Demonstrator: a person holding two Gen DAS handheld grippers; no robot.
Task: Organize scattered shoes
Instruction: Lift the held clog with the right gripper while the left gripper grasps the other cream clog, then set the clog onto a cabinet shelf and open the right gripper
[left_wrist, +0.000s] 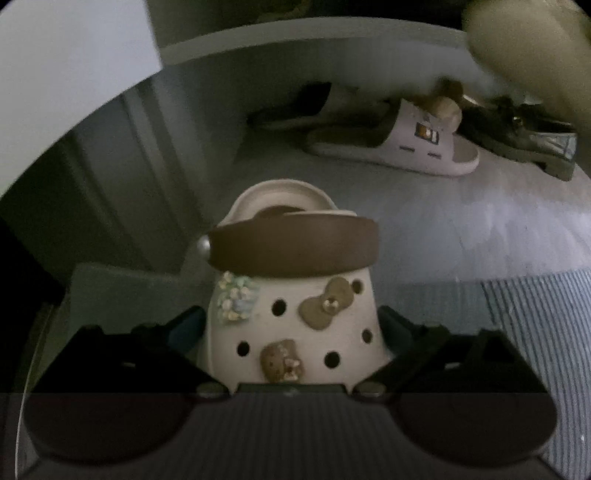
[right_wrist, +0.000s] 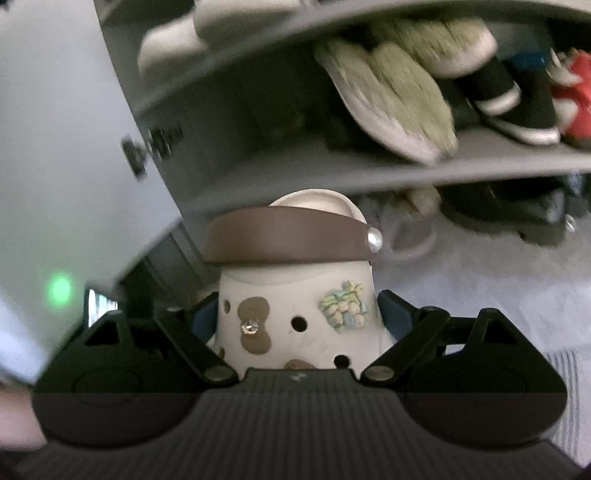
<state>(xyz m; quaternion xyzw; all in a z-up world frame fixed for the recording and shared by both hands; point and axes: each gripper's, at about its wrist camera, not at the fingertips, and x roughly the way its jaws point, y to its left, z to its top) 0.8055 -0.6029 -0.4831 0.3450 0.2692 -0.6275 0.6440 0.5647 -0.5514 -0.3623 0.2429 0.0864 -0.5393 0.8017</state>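
A: Each gripper is carrying one cream clog of a pair. The left gripper (left_wrist: 295, 321) is clamped across the toe of the left-hand clog (left_wrist: 295, 295), heel pointing away, low over the floor (left_wrist: 461, 229) in front of the cabinet. The right gripper (right_wrist: 297, 314) squeezes the toe of the right-hand clog (right_wrist: 295, 295) the same way, aimed at the shoe shelves (right_wrist: 369, 166).

B: What worries you?

A: The grip is only on the rounded, soft toe. I'd expect foam like that to give, so a quick swing could let a clog twist or slide out between the pads.

B: And the shelf?

A: Crowded. The green-soled slippers (right_wrist: 388, 96) and the black sneaker (right_wrist: 517, 107) fill the right part of the middle shelf; only the left part looks free. Pushed in too far right, the heel would shove those shoes.

B: On the floor side?

A: A white slide sandal (left_wrist: 399, 144) and a dark chunky shoe (left_wrist: 524, 136) lie at the far right. They're well apart from the left clog, so the likelier fault is setting the pair down separated or facing different ways.
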